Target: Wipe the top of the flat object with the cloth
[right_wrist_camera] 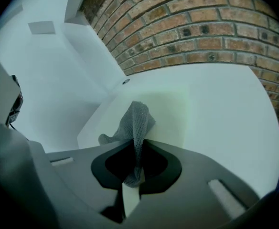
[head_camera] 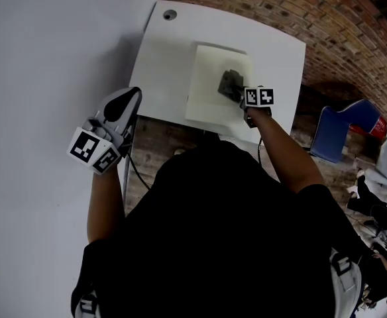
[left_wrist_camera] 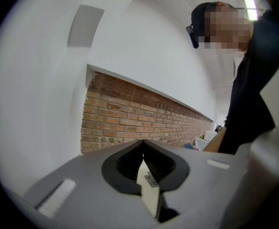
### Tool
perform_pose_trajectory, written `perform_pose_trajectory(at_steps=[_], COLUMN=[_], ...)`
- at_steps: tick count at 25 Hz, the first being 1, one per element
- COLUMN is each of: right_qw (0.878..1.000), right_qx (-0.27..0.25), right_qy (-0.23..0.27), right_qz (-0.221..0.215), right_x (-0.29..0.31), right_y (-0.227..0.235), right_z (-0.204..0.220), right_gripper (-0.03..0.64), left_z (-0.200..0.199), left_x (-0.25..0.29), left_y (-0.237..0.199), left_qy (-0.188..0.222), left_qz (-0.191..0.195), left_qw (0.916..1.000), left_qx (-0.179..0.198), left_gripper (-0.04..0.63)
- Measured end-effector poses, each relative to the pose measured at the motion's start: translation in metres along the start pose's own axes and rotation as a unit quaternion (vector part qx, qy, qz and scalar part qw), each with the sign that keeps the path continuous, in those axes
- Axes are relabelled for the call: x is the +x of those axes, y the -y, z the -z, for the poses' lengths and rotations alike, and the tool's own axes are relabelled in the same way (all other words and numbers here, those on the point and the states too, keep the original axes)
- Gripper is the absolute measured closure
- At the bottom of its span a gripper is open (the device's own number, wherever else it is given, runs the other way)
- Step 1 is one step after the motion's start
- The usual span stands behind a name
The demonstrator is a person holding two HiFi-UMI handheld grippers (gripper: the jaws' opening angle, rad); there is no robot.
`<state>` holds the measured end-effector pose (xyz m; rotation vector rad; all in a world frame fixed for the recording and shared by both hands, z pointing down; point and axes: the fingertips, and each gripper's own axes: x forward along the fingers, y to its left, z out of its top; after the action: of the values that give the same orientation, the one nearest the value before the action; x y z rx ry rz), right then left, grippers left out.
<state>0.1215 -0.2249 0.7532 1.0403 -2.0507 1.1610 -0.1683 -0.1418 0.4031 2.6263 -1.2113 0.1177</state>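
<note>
The right gripper (right_wrist_camera: pixel 134 173) has its jaws pressed together on a grey mesh cloth (right_wrist_camera: pixel 135 120). The cloth bunches up ahead of the jaws and rests on the pale cream flat board (head_camera: pixel 207 95) — right of the board's centre, toward its 3 o'clock edge. The board lies on a white table (head_camera: pixel 160 65). The left gripper (head_camera: pixel 128 101) hangs at the board's 8 o'clock, beside the table's edge — jaws fully closed, nothing between them.
</note>
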Motion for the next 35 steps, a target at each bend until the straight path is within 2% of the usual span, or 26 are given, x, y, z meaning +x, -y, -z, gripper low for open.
perform_pose_trajectory(at_steps=[21, 35], right_qw=[0.998, 0.997], right_qx=[0.046, 0.060], right_qy=[0.026, 0.030], right_qz=[0.044, 0.047], right_x=[-0.035, -0.035], right_y=[0.057, 0.063], right_z=[0.011, 0.017], right_gripper=[0.601, 0.601], left_z=[0.001, 0.003], left_x=[0.007, 0.011], left_y=[0.005, 0.007], left_qy=[0.002, -0.002], left_qz=[0.009, 0.013], left_qw=[1.0000, 0.9999], left_qx=[-0.002, -0.003], left_gripper=[0.594, 0.594])
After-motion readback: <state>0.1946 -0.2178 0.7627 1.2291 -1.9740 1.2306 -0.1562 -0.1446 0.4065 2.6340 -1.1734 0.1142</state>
